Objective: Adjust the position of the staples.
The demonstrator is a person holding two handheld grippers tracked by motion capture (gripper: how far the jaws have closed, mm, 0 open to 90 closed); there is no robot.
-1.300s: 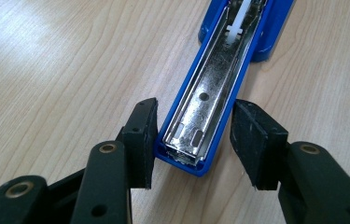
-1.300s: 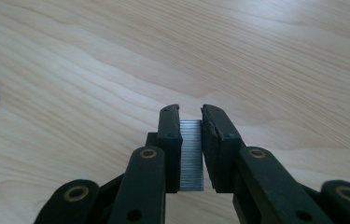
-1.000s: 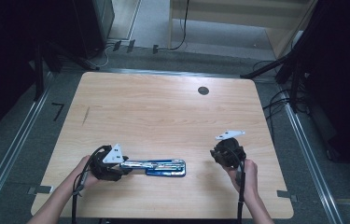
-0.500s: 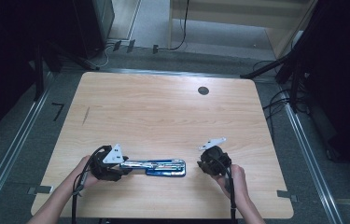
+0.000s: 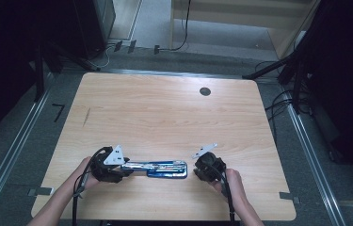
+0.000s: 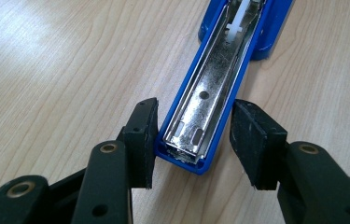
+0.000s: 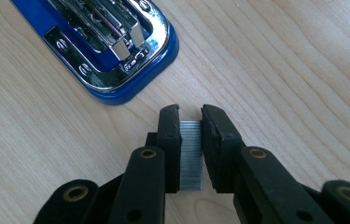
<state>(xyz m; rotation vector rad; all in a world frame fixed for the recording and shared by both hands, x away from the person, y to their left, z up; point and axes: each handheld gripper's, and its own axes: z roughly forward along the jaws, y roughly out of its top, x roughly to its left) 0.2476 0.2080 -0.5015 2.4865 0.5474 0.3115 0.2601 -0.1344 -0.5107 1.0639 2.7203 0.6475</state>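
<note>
A blue stapler [image 5: 157,167] lies swung open flat near the table's front edge, its metal staple channel [image 6: 205,107] facing up. My left gripper [image 5: 126,167] is open around the channel arm's left end; in the left gripper view [image 6: 193,135] one pad sits against the blue edge and the other stands slightly off it. My right gripper [image 5: 196,170] is just right of the stapler's base end [image 7: 112,46]. In the right gripper view [image 7: 191,116] it is shut on a short strip of silver staples [image 7: 191,154], a little short of the blue base.
The wooden table [image 5: 164,113] has a small dark round grommet [image 5: 205,91] at the back right. Both forearms come in over the front edge. Cables and dark stands lie on the floor around the table.
My right gripper has moved left with the staple strip, from the table's right side to just beside the stapler's end. The left gripper and stapler have stayed put.
</note>
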